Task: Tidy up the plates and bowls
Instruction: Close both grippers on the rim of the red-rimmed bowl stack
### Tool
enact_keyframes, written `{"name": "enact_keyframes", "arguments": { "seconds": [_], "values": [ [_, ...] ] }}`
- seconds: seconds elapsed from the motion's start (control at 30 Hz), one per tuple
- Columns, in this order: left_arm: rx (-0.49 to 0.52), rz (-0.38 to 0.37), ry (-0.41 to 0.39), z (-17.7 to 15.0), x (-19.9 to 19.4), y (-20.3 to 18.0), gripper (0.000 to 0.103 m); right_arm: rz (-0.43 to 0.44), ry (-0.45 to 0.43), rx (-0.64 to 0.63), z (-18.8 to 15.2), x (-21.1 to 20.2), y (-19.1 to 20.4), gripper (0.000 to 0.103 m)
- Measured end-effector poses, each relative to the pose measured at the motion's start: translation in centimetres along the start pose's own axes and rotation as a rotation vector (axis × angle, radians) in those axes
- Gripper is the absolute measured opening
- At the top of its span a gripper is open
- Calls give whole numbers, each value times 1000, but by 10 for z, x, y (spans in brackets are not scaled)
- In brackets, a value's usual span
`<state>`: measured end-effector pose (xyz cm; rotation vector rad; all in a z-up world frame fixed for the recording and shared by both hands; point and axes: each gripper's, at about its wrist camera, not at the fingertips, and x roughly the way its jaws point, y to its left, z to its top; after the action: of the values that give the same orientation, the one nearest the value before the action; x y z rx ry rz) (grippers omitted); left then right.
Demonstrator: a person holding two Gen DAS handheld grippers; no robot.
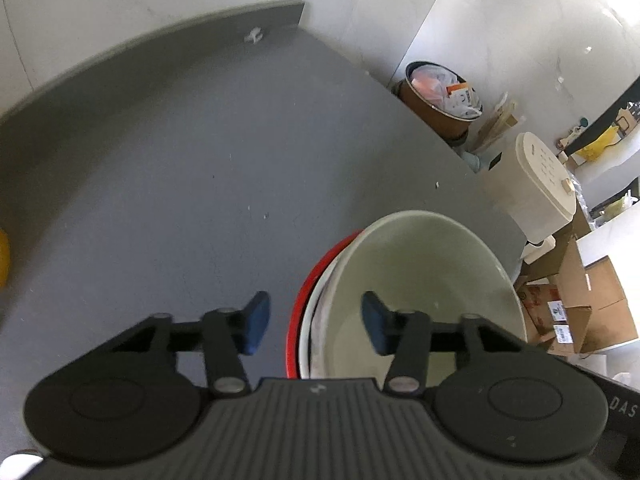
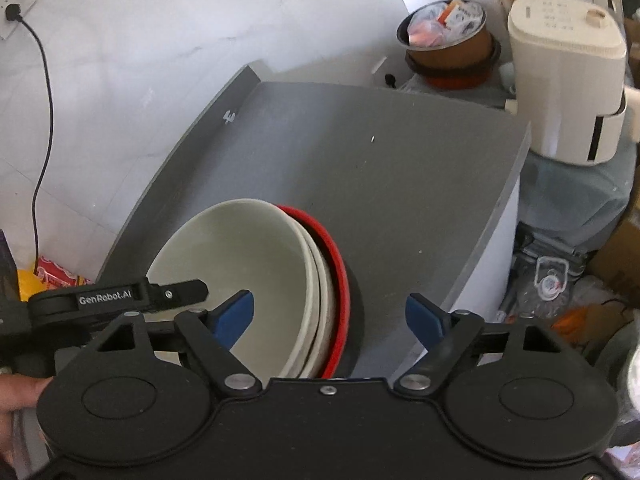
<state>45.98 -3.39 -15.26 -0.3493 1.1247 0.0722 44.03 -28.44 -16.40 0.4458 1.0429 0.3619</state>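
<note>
Closest in the left wrist view, the left gripper (image 1: 312, 326) stands wide apart with nothing between its blue fingers (image 1: 256, 328); one finger hangs over the cream bowl (image 1: 424, 280), the other over the bare grey worktop (image 1: 180, 168). The right gripper (image 2: 330, 320) is likewise spread wide and holds nothing, straddling the rim of the same stack. The cream bowl sits nested on a white bowl (image 2: 324, 300) inside a red bowl (image 2: 340, 280), near the worktop's front edge. Farther off, past the worktop's far corner, stand a brown pot (image 2: 448, 40) stuffed with packets and a cream appliance (image 2: 568, 68) against the wall
</note>
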Motion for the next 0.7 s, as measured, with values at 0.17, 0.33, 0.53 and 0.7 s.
{"name": "enact_keyframes", "arguments": {
  "seconds": [0.17,0.33,0.53,0.7],
  "values": [
    [-55,-36,37,1,13,14,27,6,49,11,-1,19,-4,68],
    [-66,-85,59,1,21,19,24,2,81,45,-2,28,-12,58],
    [-129,-162,75,3,25,36,25,19,111,73,-6,34,-15,49],
    [-126,-152,82,3,24,33,24,16,117,42,-5,33,-9,40]
  ]
}}
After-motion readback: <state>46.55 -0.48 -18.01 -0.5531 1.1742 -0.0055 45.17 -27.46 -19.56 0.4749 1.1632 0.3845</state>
